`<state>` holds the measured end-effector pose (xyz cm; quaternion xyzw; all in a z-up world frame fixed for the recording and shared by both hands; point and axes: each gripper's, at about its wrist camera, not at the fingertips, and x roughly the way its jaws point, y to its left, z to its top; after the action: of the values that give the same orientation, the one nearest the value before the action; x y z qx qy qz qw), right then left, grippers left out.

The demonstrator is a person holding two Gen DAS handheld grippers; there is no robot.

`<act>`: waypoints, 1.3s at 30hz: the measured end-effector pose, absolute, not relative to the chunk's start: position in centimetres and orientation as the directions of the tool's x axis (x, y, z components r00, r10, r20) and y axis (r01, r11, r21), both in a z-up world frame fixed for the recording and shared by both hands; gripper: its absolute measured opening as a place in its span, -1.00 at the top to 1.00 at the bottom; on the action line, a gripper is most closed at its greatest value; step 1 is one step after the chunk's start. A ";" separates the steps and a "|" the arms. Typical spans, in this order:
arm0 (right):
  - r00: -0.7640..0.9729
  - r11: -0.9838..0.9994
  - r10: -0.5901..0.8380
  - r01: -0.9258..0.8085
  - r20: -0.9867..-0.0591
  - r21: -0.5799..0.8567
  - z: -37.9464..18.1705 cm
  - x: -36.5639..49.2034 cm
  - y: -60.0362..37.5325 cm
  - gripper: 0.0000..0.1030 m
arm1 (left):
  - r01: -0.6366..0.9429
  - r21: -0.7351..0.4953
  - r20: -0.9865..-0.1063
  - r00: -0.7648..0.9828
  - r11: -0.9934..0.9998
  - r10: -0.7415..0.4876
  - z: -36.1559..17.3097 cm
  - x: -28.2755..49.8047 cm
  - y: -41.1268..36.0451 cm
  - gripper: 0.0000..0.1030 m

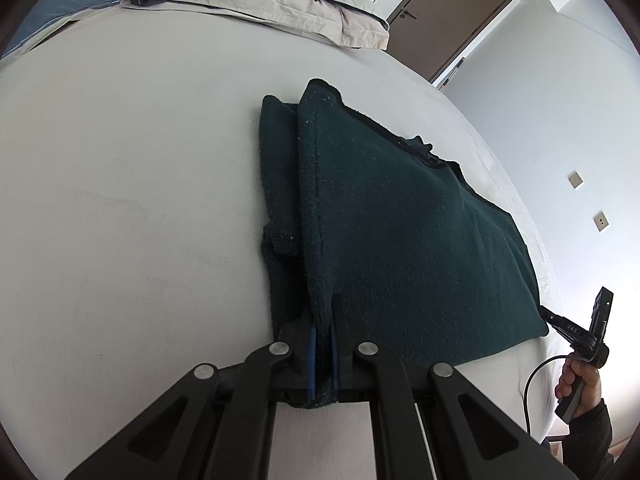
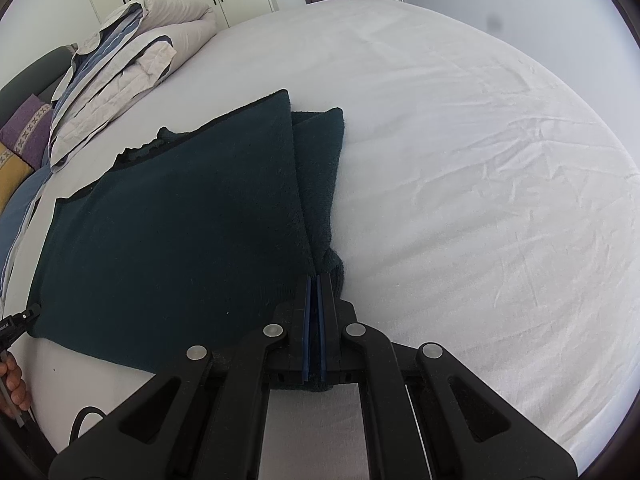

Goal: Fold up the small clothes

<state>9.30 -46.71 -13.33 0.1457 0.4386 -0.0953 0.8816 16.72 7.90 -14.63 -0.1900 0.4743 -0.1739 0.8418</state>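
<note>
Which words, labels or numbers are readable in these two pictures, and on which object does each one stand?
"DAS": white letters on the black right gripper, seen in the left wrist view.
White lettering on the black left gripper, at the right wrist view's edge: too small to read.
The dark green fleece garment: no visible text.

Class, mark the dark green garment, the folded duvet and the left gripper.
dark green garment (image 2: 172, 216), right wrist view, flat top layer.
folded duvet (image 1: 256, 4), left wrist view, beige top fold.
left gripper (image 1: 323, 330), left wrist view, between fingertips clamping cloth.

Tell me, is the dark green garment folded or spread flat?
Partly folded: the dark green garment has its side flaps turned under, each end pinched by the left gripper and right gripper.
</note>
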 end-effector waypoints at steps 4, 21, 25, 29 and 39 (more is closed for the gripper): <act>0.594 0.938 -0.044 0.301 -0.803 0.172 -13.4 9.2 -46.7 0.97 | 0.110 -0.492 -0.733 0.483 0.863 -0.479 -14.9 16.9 8.0 0.87; 0.735 0.809 0.330 0.102 -0.592 0.578 -9.4 8.6 -41.5 0.17 | 0.261 -0.301 -0.711 0.579 0.917 -0.398 -8.7 15.8 0.2 0.42; 0.633 0.738 0.511 0.022 -0.581 0.674 -13.5 12.8 -35.3 0.17 | 0.261 -0.274 -0.776 0.508 0.925 -0.374 -12.4 17.6 -3.8 0.42; 0.648 0.675 0.514 0.099 -0.562 0.731 -17.2 13.1 -36.3 0.46 | 0.277 -0.292 -0.766 0.505 0.916 -0.397 -14.2 17.3 -2.7 0.44; 0.858 0.455 0.128 0.395 -0.498 0.798 -18.0 3.4 -52.2 0.91 | 0.206 -0.426 -0.727 0.502 0.881 -0.469 -14.4 16.9 1.9 0.82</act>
<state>3.35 -52.19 -18.00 0.5156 0.2536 -0.0822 0.8143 16.91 1.87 -14.39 -0.1432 0.4582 -0.1973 0.8547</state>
